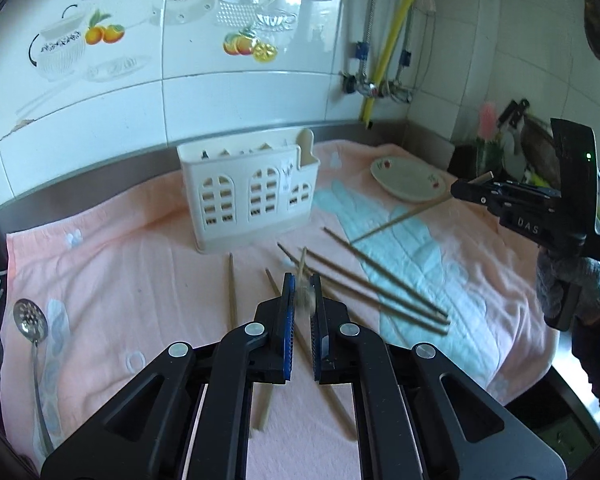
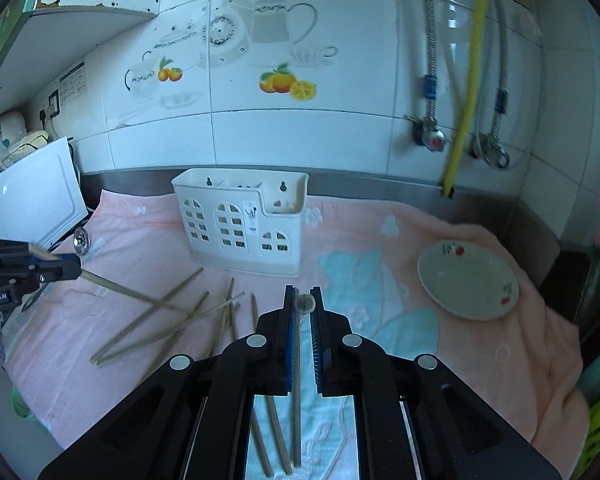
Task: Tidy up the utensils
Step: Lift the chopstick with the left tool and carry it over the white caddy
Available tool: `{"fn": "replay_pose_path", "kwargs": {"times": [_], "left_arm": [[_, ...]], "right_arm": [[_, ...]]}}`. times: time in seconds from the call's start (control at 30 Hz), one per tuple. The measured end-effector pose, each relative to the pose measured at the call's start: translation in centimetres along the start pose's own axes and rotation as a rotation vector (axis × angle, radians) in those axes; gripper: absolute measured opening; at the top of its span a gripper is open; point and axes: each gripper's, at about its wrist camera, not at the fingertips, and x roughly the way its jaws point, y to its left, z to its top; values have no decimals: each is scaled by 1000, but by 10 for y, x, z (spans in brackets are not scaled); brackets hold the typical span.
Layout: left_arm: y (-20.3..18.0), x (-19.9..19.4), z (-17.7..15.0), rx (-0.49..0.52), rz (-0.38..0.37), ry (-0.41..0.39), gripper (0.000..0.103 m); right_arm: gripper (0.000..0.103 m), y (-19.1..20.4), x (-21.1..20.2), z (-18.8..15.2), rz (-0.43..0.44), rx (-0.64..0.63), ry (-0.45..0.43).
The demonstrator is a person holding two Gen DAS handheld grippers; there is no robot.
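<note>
Ladle (image 1: 30, 320): lying at the left edge of the pink towel (image 1: 140, 280), bowl toward the wall; its handle is running out of the left wrist view, so the end is cut off.
Left gripper (image 1: 302, 294): hovering low over the towel, jaws pressed onto one chopstick (image 1: 303, 264). In the right wrist view that stick is sticking out past both sides of the jaws and slanting down to the towel, probably so it can be tipped upright.
Holder (image 1: 246, 196): standing upright on the towel by the wall, well apart from both grippers; likely the place the sticks are meant to go. Its compartments are looking empty, but the bottoms are hidden behind the walls.
Loose chopsticks (image 1: 384, 284): lying fanned and crossing one another on the towel between the grippers, in front of the holder; the count is hard to fix where they are overlapping and passing under the jaws.
Right gripper (image 2: 303, 304): raised over the towel's blue print, jaws pinching a second stick (image 2: 297, 392) near its end. In its own view the stick is pointing straight back at the camera, and its blurred tip is showing as a round blob.
Plate (image 2: 466, 286): sitting on the towel at the right, empty, playing no part now.
Right edge: dark clutter and something pink, too blurred to name.
</note>
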Motion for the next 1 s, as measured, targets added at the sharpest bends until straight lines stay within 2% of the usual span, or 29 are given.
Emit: {"fn": "replay_pose_path", "kwargs": {"times": [0.3, 0.57, 0.77, 0.93, 1.0], "left_arm": [[14, -14, 52, -29, -12, -42, 6], [16, -35, 111, 11, 33, -131, 6], [23, -45, 161, 31, 95, -202, 6], [35, -40, 197, 28, 159, -256, 6], [43, -30, 206, 9, 160, -252, 6]], "right_arm": [[7, 1, 4, 72, 63, -12, -4], [7, 7, 5, 144, 76, -51, -34], [7, 9, 23, 169, 70, -49, -11], [7, 12, 44, 175, 65, -48, 21], [7, 12, 51, 174, 70, -45, 36]]}}
